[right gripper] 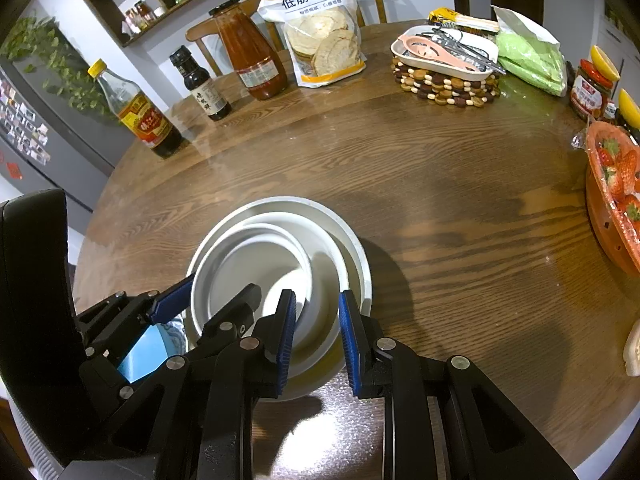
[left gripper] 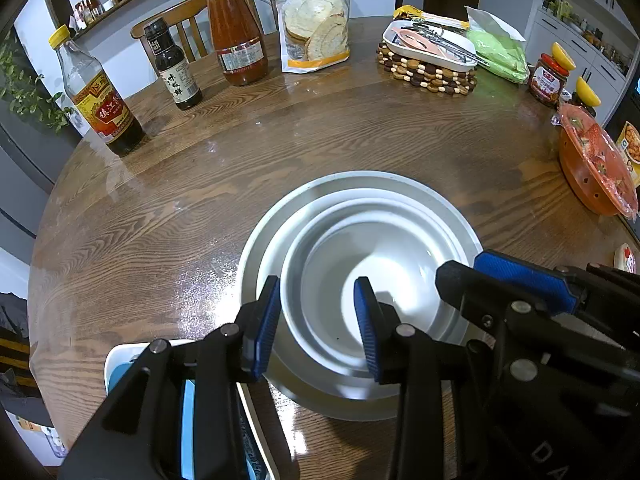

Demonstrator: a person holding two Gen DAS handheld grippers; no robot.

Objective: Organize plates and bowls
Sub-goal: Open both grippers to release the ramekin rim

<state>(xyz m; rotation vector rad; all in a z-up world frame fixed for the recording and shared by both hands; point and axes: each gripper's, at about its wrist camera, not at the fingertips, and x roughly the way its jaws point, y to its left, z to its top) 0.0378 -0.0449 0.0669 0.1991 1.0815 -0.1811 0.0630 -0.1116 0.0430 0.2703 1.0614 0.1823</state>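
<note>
Your left gripper sits with its jaws wide apart, straddling the near left rim of the small bowl: one blue pad is outside the rim, the other inside over the bowl's floor, and neither clearly presses the wall. That bowl is nested in a second bowl, and both rest in the big plate on the wooden table directly ahead of your fingers.

Your right gripper is also open, a little narrower, with its pads on either side of the stack's near right edge; whether they touch the rims you cannot tell.

Under and just left of your left gripper lies a white tray with a blue inside. Far ahead of both grippers stand a vinegar bottle, a small dark sauce bottle, a red sauce jar and a flour bag; ahead and to the right, a dish of utensils rests on a beaded mat.
</note>
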